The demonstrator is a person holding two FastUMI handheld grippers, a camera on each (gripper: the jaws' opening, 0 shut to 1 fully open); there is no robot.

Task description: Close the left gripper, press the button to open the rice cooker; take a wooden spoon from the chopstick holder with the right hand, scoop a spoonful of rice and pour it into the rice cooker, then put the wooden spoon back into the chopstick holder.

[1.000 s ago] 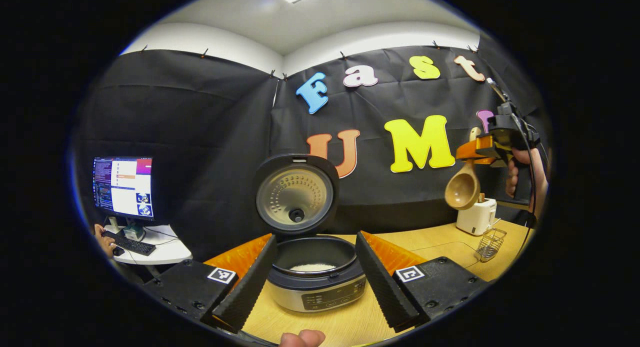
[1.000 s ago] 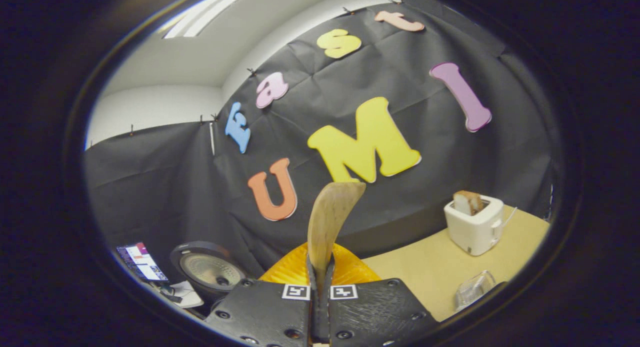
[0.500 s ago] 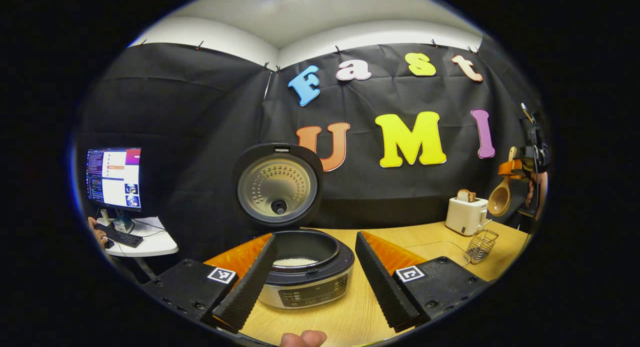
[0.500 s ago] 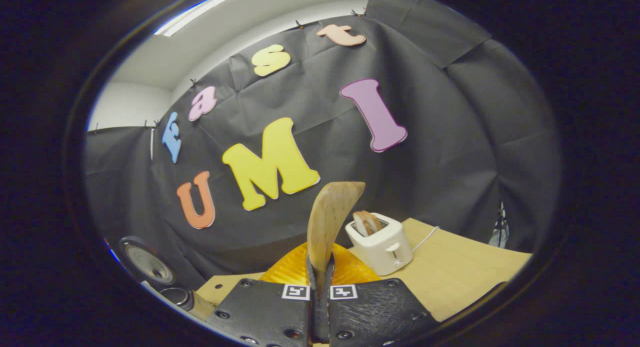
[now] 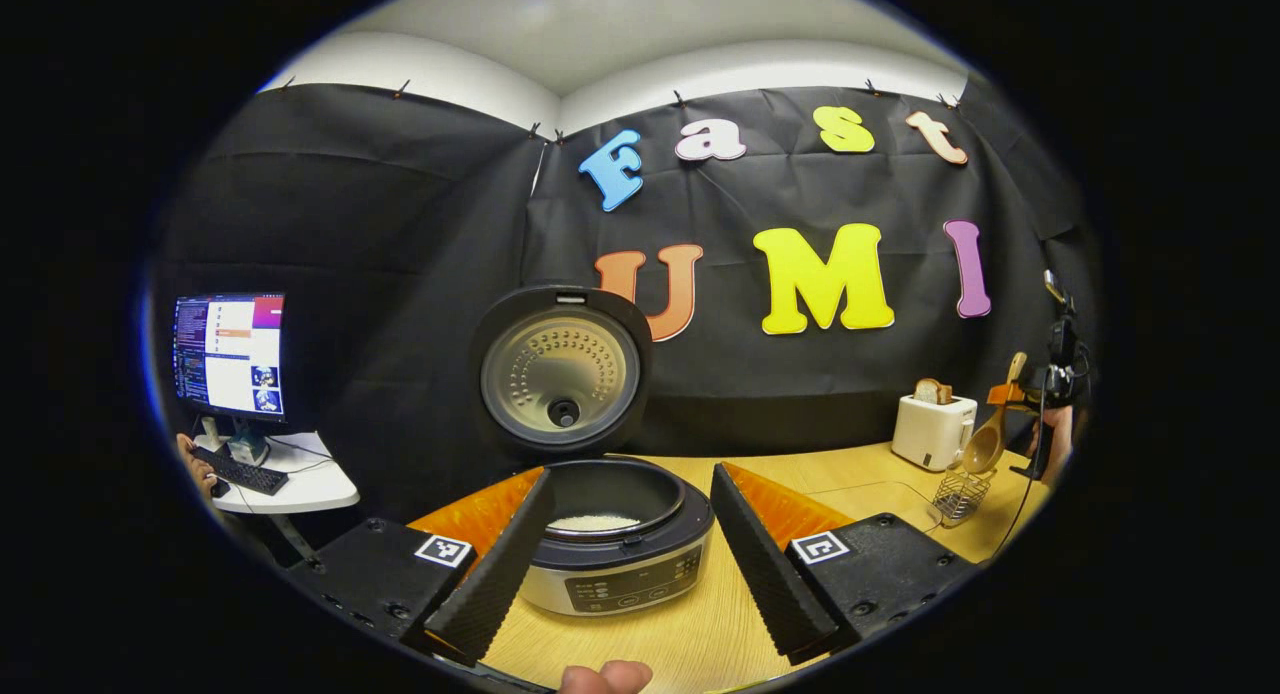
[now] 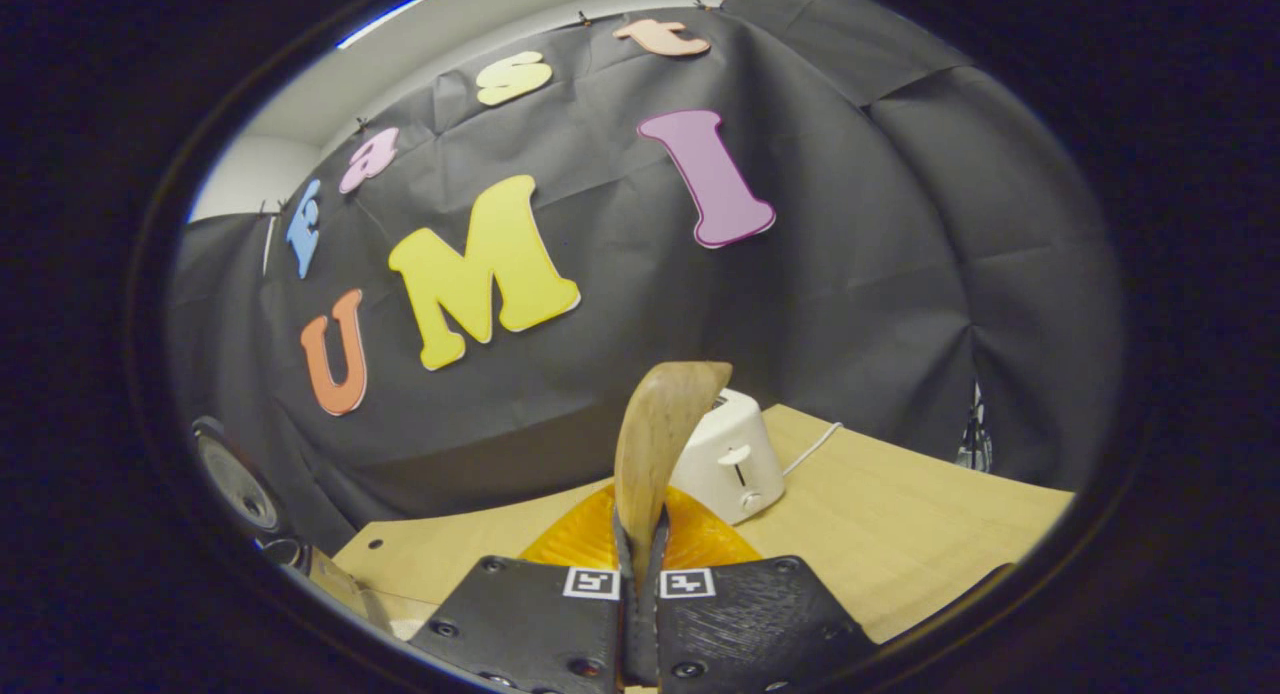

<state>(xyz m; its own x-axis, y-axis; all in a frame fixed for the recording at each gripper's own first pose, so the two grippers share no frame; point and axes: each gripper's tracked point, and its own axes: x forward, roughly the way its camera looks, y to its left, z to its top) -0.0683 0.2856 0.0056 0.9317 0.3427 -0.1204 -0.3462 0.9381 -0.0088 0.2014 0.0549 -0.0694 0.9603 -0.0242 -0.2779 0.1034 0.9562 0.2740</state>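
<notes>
The rice cooker (image 5: 615,559) stands open on the wooden table, its round lid (image 5: 562,368) upright and white rice (image 5: 594,522) in the pot. My left gripper (image 5: 618,549) is open, its fingers wide on either side of the cooker. Far right, a hand holds my right gripper (image 5: 1010,399), shut on the wooden spoon (image 5: 985,444), whose bowl hangs just above the wire chopstick holder (image 5: 958,496). In the right gripper view the spoon's handle (image 6: 655,449) sticks up from between the shut fingers of the right gripper (image 6: 640,559).
A white toaster (image 5: 932,429) (image 6: 725,459) with bread stands at the back right of the table (image 5: 860,474). A monitor (image 5: 230,356) and keyboard sit on a small white desk at the left, with a person's hand there. The cooker lid (image 6: 230,479) shows at the left of the right gripper view.
The right gripper has carried the spoon right and down, from high near the wall to just above the chopstick holder. The left gripper has drawn back slightly from the cooker.
</notes>
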